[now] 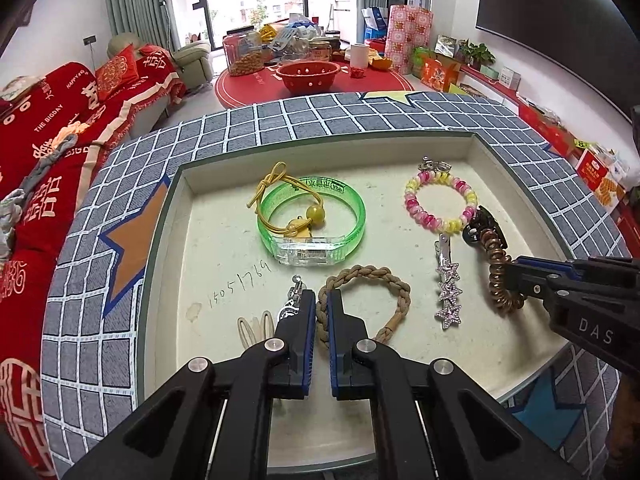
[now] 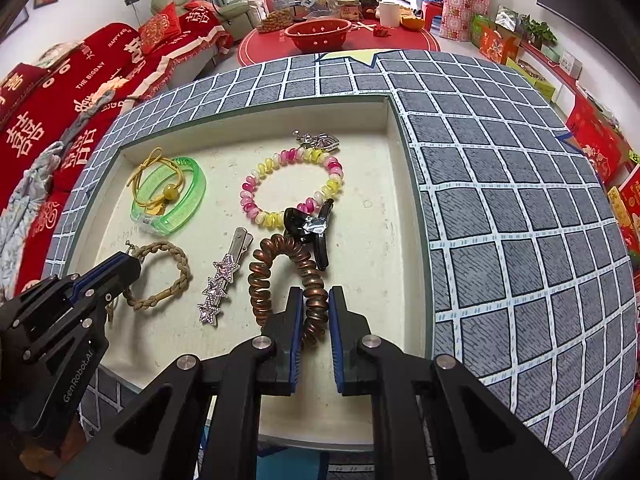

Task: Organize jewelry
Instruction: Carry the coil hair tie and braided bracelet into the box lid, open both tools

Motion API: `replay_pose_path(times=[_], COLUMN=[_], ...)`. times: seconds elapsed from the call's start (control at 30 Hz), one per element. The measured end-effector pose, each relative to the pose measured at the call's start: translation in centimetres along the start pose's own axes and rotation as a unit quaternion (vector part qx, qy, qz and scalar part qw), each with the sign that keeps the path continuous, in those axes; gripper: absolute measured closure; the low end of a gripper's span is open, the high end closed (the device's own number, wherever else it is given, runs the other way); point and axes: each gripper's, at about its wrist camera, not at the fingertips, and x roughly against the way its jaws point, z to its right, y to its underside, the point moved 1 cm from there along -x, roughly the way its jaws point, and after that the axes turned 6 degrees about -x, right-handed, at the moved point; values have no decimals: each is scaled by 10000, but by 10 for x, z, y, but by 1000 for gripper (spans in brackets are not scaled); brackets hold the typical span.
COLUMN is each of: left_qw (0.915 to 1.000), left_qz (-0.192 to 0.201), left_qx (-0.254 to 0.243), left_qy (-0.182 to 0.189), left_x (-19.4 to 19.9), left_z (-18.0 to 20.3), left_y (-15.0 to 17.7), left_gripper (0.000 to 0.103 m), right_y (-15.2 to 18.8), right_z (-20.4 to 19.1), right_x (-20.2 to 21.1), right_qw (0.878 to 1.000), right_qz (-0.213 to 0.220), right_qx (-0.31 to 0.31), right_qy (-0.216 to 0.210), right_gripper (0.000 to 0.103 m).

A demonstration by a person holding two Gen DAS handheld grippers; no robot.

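A shallow white tray (image 1: pixel 224 248) on a grey checked cloth holds the jewelry. My left gripper (image 1: pixel 321 298) is shut on the left side of a tan braided bracelet (image 1: pixel 384 276), low in the tray. My right gripper (image 2: pixel 316 296) is shut on a brown coil hair tie (image 2: pixel 276 252) joined to a black clip (image 2: pixel 320 248). Also in the tray lie a green bangle (image 1: pixel 352 208) with a yellow cord tie (image 1: pixel 280 184) over it, a pink-and-yellow bead bracelet (image 1: pixel 436 200) and a star hair clip (image 1: pixel 448 288). In the right wrist view the left gripper (image 2: pixel 134 266) is on the braided bracelet (image 2: pixel 176 268).
A beige snap clip (image 1: pixel 252 326) and a small silver piece (image 1: pixel 294 292) lie by the left fingers. The tray's raised rim (image 2: pixel 400 140) surrounds everything. A red sofa (image 1: pixel 48 152) stands to the left. A red table with a red bowl (image 1: pixel 308 76) is behind.
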Motion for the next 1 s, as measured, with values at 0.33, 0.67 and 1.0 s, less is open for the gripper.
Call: replay_pose_path(times=[0.33,0.67,1.0], left_qw=[9998,9995,9992], left_qz=[36,137,150], left_qx=[-91,-28,81], left_qy=[-148,-295,-366], left_x=[6,16,21], left_z=[2,-2,-8], left_y=[0,-2,-2], left_gripper=[84,84,84], right_y=[0,4,-1], right_z=[0,-2,-3], right_x=[4,20,32], right_qw=[9999,9993,9991], right_qz=[22,152,283], right_qx=[-32,-118,-113], right_qy=[-153,-329,-286], right_gripper=[55,49,49])
